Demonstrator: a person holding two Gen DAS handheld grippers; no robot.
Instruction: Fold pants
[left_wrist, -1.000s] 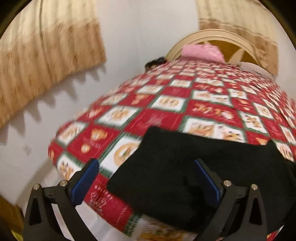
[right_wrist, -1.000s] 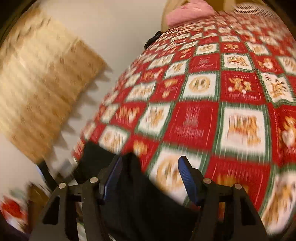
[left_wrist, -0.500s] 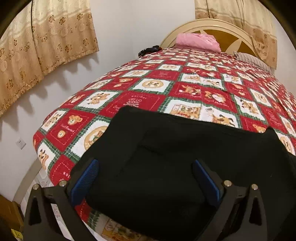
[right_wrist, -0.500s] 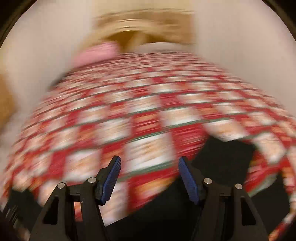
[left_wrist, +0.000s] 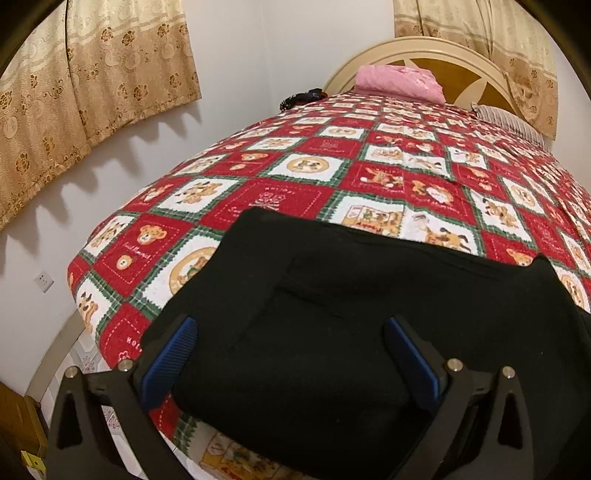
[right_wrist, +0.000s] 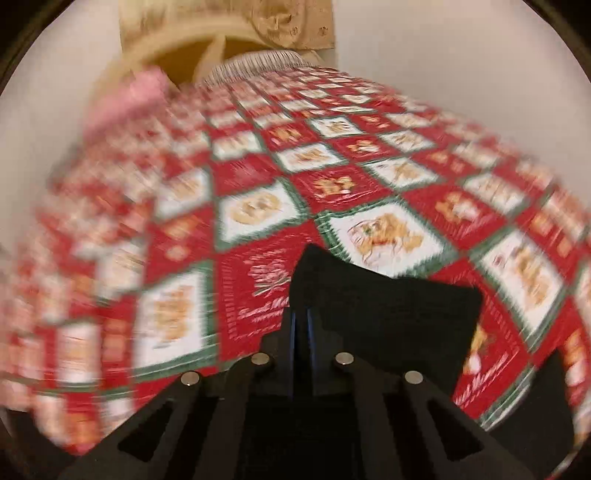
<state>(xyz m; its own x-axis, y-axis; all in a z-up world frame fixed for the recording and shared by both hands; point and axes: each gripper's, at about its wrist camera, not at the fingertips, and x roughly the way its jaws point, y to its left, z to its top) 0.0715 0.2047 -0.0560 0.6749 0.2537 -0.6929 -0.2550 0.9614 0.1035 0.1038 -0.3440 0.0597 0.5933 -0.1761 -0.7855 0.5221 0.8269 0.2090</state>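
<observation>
The black pants (left_wrist: 351, 314) lie folded near the foot corner of the bed, on a red, white and green patchwork quilt (left_wrist: 369, 173). My left gripper (left_wrist: 291, 350) is open, its blue-padded fingers (left_wrist: 170, 354) straddling the near part of the pants from above. In the blurred right wrist view my right gripper (right_wrist: 301, 325) is shut on an edge of the black pants (right_wrist: 388, 314), which stick up past its fingers.
A pink pillow (left_wrist: 399, 83) and a striped pillow (left_wrist: 509, 123) lie by the cream headboard (left_wrist: 436, 55). A dark item (left_wrist: 301, 98) sits at the far left bed edge. Curtains (left_wrist: 92, 74) hang on the left wall. The quilt's corner (left_wrist: 85, 295) drops to a tiled floor.
My right gripper swung from the bed's left side round to the pants and shut on their edge. My left gripper moved in over the pants and stayed open.
</observation>
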